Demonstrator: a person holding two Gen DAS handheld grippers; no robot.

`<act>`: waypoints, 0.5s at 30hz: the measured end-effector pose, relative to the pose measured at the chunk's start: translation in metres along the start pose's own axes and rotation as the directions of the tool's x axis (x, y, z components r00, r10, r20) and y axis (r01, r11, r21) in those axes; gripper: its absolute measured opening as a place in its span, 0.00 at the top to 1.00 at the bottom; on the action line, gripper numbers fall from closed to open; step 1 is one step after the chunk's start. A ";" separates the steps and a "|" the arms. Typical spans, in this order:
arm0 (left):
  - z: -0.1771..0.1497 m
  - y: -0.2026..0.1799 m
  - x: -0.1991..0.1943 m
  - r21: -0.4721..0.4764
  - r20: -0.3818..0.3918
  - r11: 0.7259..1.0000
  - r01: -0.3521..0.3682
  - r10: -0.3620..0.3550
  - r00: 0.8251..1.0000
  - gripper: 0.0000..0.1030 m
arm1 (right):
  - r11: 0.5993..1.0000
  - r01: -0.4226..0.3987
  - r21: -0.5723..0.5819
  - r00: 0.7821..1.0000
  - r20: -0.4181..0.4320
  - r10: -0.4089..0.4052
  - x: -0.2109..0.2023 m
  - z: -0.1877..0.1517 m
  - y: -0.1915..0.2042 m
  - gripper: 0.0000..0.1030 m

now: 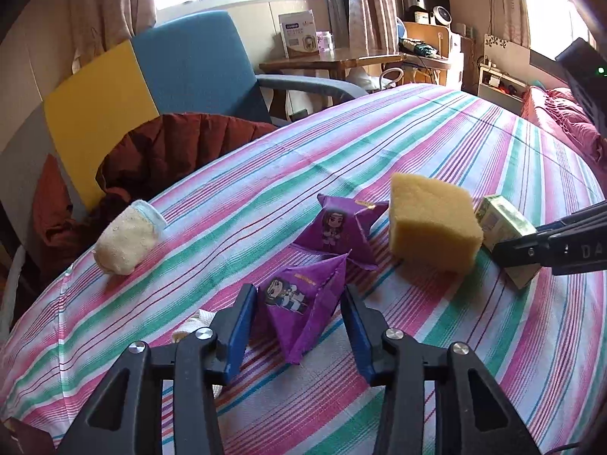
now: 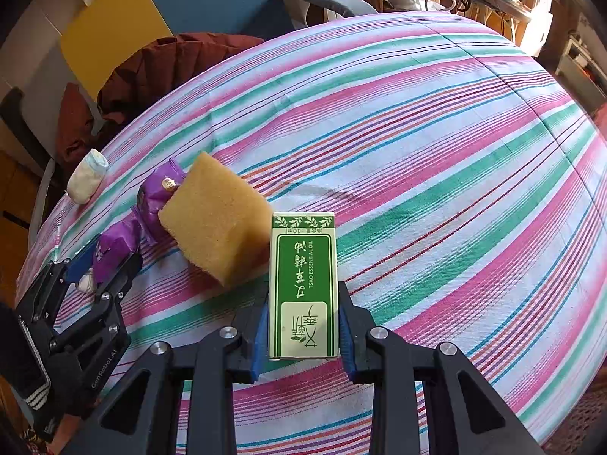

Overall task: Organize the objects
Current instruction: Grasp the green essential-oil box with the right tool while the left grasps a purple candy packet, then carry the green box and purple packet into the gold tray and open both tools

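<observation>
A purple pyramid-shaped snack packet (image 1: pixel 299 303) lies on the striped tablecloth (image 1: pixel 417 144) between the blue pads of my left gripper (image 1: pixel 297 290), which is shut on it; the right wrist view shows the same packet (image 2: pixel 114 246) filling that gripper (image 2: pixel 108 254). A second purple packet (image 1: pixel 337 227) sits just behind, beside a yellow sponge block (image 1: pixel 432 223). My right gripper (image 2: pixel 303 292) is shut on a green essential-oil box (image 2: pixel 303 284), its far end close to the sponge (image 2: pixel 220 220). The box (image 1: pixel 500 223) shows right of the sponge.
A rolled cream cloth (image 1: pixel 127 240) lies near the table's left edge. Something small and white (image 1: pixel 189 328) lies under the left gripper. A blue and yellow chair (image 1: pixel 189 64) with a brown jacket (image 1: pixel 170 144) stands behind the table. A dark sleeve (image 2: pixel 34 390) is at lower left.
</observation>
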State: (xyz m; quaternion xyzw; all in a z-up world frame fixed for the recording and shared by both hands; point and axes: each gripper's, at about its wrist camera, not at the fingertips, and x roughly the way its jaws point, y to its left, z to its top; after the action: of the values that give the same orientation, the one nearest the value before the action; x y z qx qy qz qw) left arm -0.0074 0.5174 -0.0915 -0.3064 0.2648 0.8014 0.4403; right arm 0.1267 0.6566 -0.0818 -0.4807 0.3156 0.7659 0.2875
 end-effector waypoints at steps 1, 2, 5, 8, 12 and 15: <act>-0.001 -0.002 -0.004 -0.005 0.009 1.000 0.008 -0.008 1.000 0.56 | 1.000 0.001 -0.001 1.000 0.001 -0.001 0.000 0.000 0.001 0.70; -0.005 -0.004 -0.009 -0.010 0.017 1.000 0.010 -0.010 1.000 0.56 | 1.000 0.000 -0.001 1.000 0.001 0.000 0.000 -0.001 0.001 0.70; -0.016 -0.009 -0.025 -0.016 0.053 1.000 0.003 -0.002 0.999 0.56 | 1.000 0.000 -0.005 1.000 0.004 0.000 0.002 -0.001 0.000 0.70; -0.027 -0.008 -0.047 -0.045 0.105 0.999 0.013 -0.008 0.994 0.56 | 1.000 0.006 -0.017 1.000 0.009 -0.006 0.002 -0.002 0.000 0.70; -0.046 -0.010 -0.066 -0.065 0.123 0.997 0.031 -0.023 0.992 0.56 | 1.000 0.003 -0.008 1.000 0.014 -0.003 0.001 -0.002 -0.002 0.70; -0.058 -0.007 -0.079 -0.086 0.143 0.996 0.024 -0.012 0.990 0.56 | 1.000 0.008 0.006 1.000 0.026 -0.008 0.000 -0.003 -0.003 0.70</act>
State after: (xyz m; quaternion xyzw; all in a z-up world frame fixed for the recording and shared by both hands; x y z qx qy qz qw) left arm 0.0468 0.4373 -0.0745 -0.2696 0.1945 0.8280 0.4516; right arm 0.1306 0.6563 -0.0835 -0.4711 0.3123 0.7700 0.2960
